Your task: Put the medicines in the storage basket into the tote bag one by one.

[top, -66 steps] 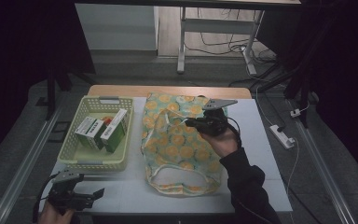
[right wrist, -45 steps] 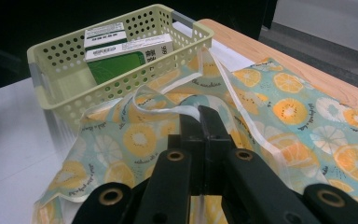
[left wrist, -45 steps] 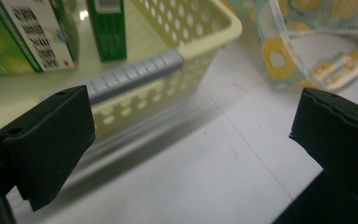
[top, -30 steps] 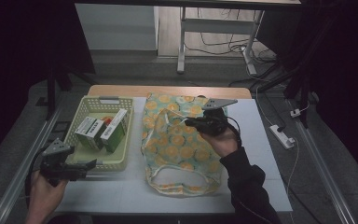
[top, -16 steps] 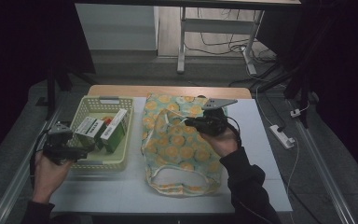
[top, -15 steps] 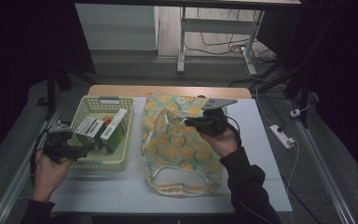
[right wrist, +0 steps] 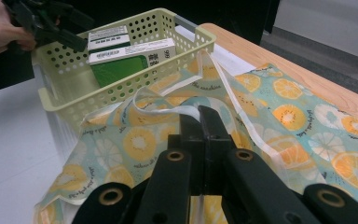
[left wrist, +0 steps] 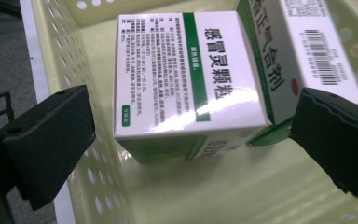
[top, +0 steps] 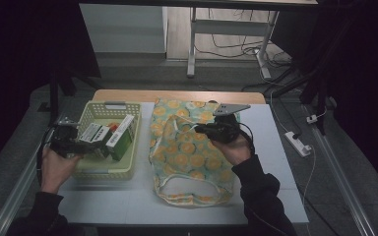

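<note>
Left gripper, jaws spread, straddles medicine box in basket, at nine o'clock of right gripper, which pinches fruit-print bag's strap.

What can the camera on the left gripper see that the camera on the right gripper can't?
The left gripper view shows the printed top of the white and green box up close, a barcode on the box beside it, and its own open jaws either side. The right gripper view shows the fruit-print bag, its white handle strap pinched in the shut right gripper, and the wooden table edge. Both show the yellow basket with the boxes inside.
</note>
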The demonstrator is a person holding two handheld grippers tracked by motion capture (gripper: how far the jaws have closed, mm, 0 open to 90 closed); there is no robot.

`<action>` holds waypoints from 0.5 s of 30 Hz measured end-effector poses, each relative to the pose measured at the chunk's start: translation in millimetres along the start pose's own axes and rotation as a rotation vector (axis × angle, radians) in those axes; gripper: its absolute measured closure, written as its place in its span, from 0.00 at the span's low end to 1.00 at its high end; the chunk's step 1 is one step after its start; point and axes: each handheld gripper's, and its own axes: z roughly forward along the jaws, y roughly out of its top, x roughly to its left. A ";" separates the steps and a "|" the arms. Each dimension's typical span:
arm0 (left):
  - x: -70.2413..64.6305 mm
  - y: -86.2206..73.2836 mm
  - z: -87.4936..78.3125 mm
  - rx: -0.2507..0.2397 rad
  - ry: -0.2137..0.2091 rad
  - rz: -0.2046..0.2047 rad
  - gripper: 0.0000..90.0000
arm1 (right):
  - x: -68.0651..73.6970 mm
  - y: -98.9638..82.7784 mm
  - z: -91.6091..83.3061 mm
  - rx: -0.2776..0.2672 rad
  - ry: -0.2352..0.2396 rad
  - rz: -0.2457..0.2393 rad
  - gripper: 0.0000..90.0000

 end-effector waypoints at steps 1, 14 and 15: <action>0.4 0.7 2.0 0.009 0.006 0.002 0.00 | 0.1 0.1 -0.1 0.001 -0.001 -0.001 1.00; 5.1 9.4 18.0 0.124 -0.008 0.006 0.01 | 0.0 0.2 0.3 0.001 0.004 -0.003 1.00; 4.5 9.9 19.4 0.138 -0.004 0.010 0.01 | 0.1 0.3 0.3 0.001 0.003 -0.003 1.00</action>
